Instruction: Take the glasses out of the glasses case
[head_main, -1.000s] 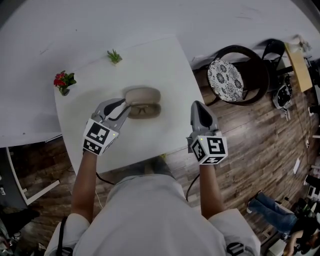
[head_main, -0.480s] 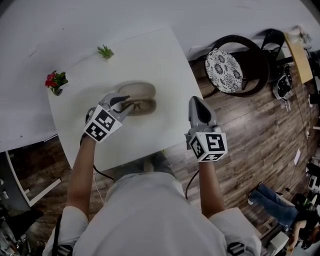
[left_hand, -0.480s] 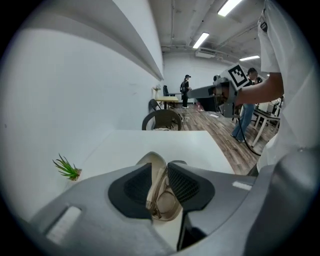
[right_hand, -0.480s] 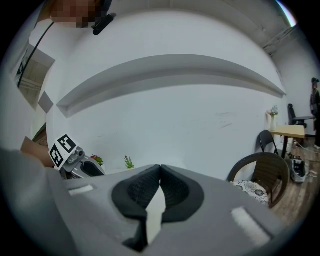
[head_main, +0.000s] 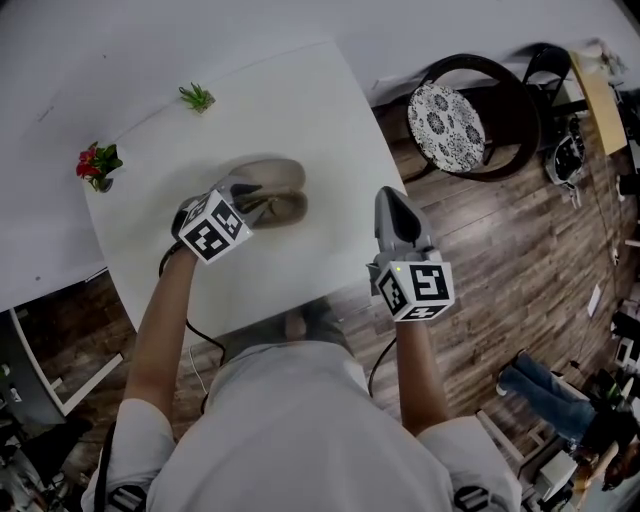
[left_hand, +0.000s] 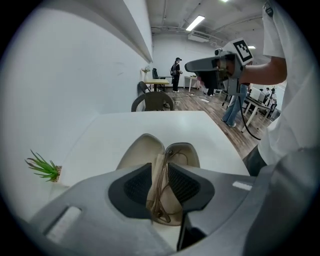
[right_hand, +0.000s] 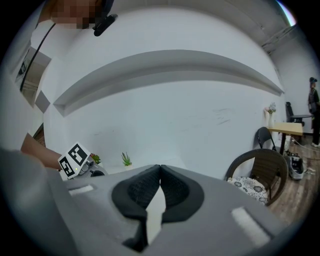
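An open beige glasses case (head_main: 272, 178) lies on the white table (head_main: 330, 120), left of centre. My left gripper (head_main: 250, 198) reaches into it from the near left. In the left gripper view the case (left_hand: 142, 150) spreads its two shells ahead, and the thin-framed glasses (left_hand: 175, 156) run back between the dark pads. There my left gripper (left_hand: 161, 172) is shut on the glasses. My right gripper (head_main: 390, 200) hangs over the table's right edge, apart from the case, shut on nothing (right_hand: 160, 172).
A red flower pot (head_main: 97, 165) and a small green plant (head_main: 197, 97) stand along the table's far left edge. A dark chair with a patterned cushion (head_main: 455, 125) sits on the wood floor to the right. The plant (left_hand: 44, 168) is also left of the case.
My left gripper has pushed forward into the case and tilted, its marker cube now facing up. The right gripper has stayed put.
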